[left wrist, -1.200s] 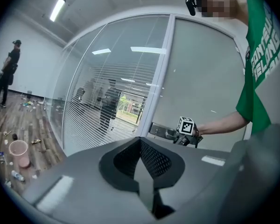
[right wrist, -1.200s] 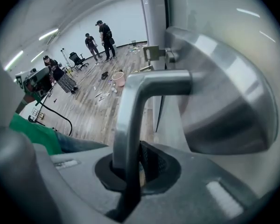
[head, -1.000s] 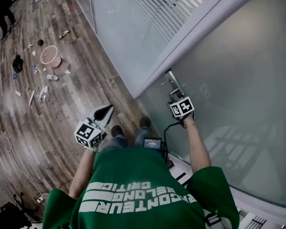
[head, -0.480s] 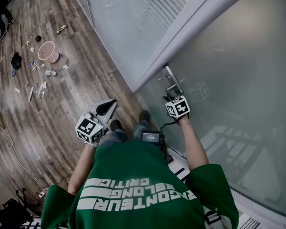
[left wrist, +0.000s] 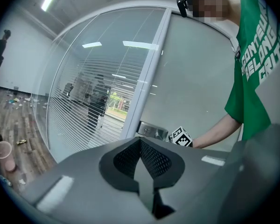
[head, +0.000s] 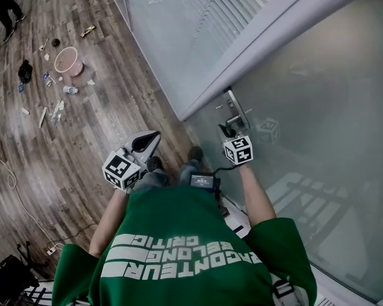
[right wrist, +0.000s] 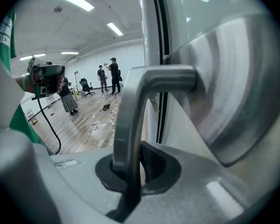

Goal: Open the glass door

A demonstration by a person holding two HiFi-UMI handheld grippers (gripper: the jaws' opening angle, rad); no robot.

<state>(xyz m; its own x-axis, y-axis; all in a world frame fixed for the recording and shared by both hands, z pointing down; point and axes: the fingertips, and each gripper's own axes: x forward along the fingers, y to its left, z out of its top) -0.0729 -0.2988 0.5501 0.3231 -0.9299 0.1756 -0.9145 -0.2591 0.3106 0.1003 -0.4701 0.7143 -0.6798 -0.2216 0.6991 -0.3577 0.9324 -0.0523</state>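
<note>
Right tongs [right wrist: 128, 171] clench the brushed-metal lever handle [right wrist: 130, 120] of the frosted glass door [head: 319, 107] directly ahead of them. Left tongs [left wrist: 142, 171], closed and empty, hang well left of the door over a wood-plank floor [head: 83, 139]. A round pink basket [head: 67, 61] and scattered litter lie far beyond.

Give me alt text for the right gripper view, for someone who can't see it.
The right gripper is shut on the metal lever handle of the glass door, seen close up. Behind it, a littered wooden floor stretches to people standing in a bright room.
</note>
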